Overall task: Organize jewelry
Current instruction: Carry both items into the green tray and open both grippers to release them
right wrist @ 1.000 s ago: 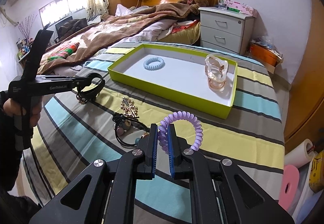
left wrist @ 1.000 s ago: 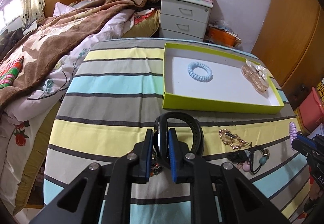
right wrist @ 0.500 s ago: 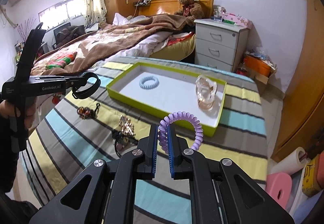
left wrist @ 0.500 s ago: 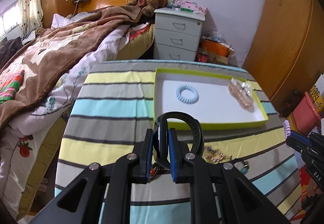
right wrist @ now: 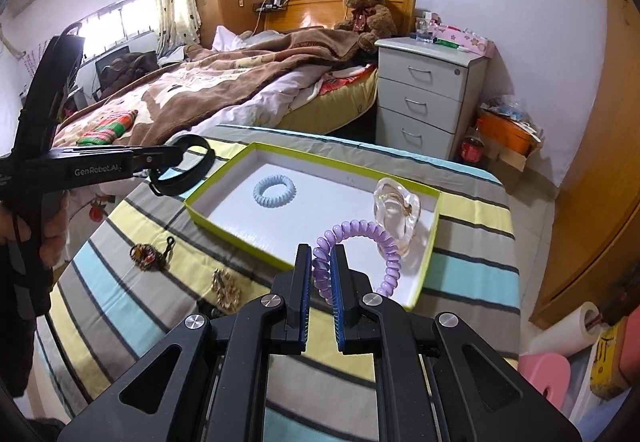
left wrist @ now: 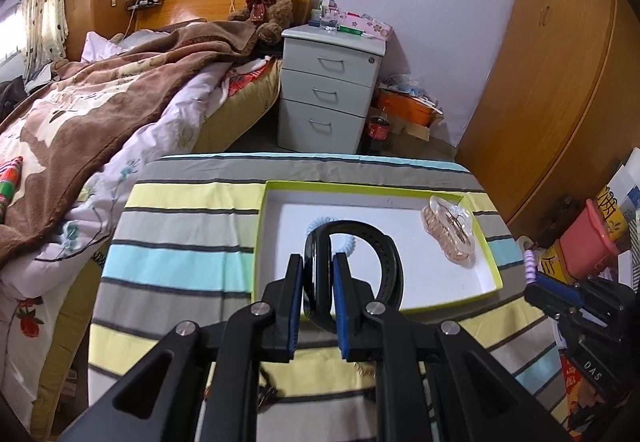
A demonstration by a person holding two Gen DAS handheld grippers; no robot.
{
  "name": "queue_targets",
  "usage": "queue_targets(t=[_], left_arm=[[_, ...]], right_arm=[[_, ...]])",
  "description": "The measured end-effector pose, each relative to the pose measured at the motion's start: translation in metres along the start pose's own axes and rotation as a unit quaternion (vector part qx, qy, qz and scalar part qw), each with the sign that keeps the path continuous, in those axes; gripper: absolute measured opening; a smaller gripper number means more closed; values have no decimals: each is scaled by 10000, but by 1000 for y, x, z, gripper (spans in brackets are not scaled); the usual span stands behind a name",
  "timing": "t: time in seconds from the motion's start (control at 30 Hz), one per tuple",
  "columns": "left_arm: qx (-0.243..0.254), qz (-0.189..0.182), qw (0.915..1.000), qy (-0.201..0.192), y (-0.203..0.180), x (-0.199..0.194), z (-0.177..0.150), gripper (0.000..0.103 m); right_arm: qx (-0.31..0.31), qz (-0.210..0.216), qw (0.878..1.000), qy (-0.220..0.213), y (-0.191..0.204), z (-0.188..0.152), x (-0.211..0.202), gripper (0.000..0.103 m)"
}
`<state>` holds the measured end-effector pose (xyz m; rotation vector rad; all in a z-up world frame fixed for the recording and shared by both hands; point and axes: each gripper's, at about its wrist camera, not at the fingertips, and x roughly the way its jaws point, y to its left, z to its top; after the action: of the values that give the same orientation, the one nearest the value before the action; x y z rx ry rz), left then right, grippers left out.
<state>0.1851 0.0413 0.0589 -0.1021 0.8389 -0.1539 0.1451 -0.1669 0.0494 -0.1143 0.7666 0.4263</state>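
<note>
black band (left wrist: pixel 352 266) pinched in the left gripper (left wrist: pixel 316 302), purple coil (right wrist: pixel 356 254) pinched in the right gripper (right wrist: pixel 322 298); both hang above the striped cloth, green tray (right wrist: pixel 224 188) ahead, right nearer.

Read "GenRobot.AI" in white letters on the black arm of the left gripper (right wrist: pixel 176 162), seen from the right wrist view. Read "DAS" in pale letters on the black body of the right gripper (left wrist: pixel 538 284), seen from the left wrist view; the rest of that word was cut off. Saw big dark characters on a yellow box (left wrist: pixel 612 208) at the right edge of the left wrist view, too bent to read. Found no other words or numbers clear enough.
</note>
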Motion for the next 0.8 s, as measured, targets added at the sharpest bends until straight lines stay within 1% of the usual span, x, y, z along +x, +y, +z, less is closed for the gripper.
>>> queue_targets(t=[0.1, 0.27, 0.4, 0.6, 0.8], left_arm=[[-43, -95, 9999, 56, -1, 14, 8, 15], [10, -90, 9999, 132, -3, 36, 21, 15], [-71, -99, 9997, 225, -1, 55, 29, 15], [-51, -59, 9990, 437, 0, 86, 37, 15], [-74, 39, 9982, 601, 2, 111, 40, 15]], right_arm=[[-25, 37, 10000, 69, 0, 7, 13, 10], [-2, 94, 9995, 304, -1, 14, 41, 10], [-11, 133, 9985, 526, -1, 16, 66, 10], [-86, 164, 9968, 779, -1, 18, 96, 10], [-132, 186, 9953, 942, -2, 19, 113, 9]])
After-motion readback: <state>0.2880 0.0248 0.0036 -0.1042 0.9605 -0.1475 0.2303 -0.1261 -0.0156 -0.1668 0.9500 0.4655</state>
